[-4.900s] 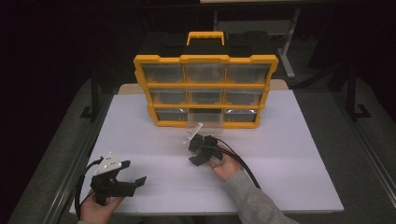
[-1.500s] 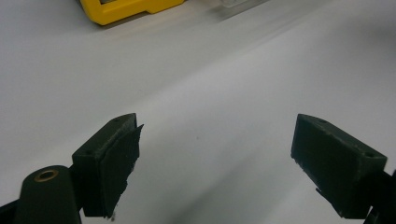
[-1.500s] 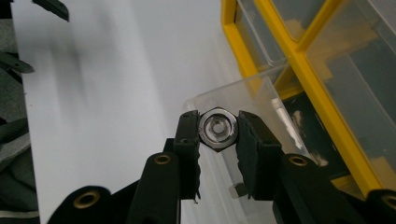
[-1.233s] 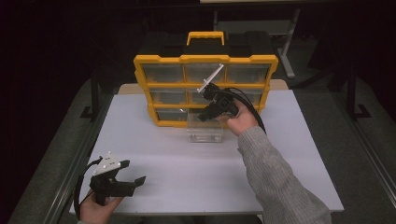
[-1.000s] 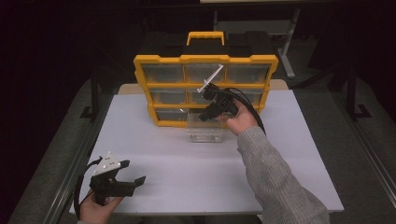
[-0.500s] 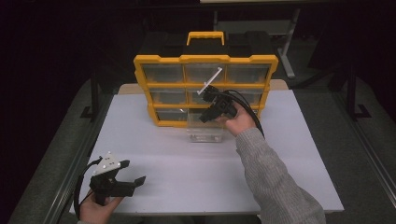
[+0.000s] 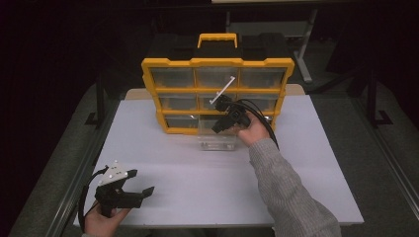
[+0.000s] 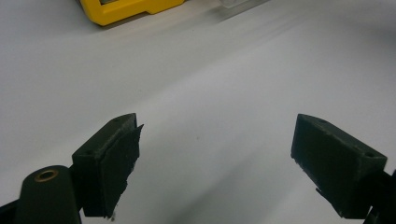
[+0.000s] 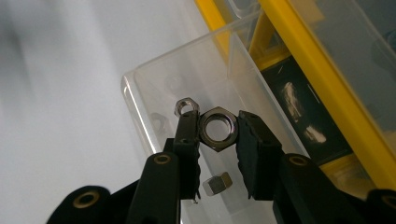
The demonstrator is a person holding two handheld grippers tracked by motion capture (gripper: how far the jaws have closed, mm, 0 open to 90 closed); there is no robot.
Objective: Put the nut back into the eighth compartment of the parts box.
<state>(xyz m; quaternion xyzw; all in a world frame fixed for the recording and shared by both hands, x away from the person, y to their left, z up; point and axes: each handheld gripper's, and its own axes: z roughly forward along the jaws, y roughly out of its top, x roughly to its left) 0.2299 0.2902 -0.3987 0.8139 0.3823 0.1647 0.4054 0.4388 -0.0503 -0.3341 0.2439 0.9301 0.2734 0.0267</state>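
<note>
A hex nut (image 9: 216, 129) sits pinched between the right gripper (image 9: 215, 130) jaws, over the clear drawer (image 9: 187, 88) pulled from the yellow organizer (image 7: 217, 64) (contents blurred) near the surface's far edge. Left gripper (image 7: 141, 191) rests gaping at the near-left corner.

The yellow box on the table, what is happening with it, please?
A person works at a table with a tool in each hand. The right tool is shut on a hex nut, over a clear drawer pulled out from the bottom row of the yellow organizer. More nuts lie in that drawer. The left tool is open, low over the near part of the table, holding nothing.
</note>
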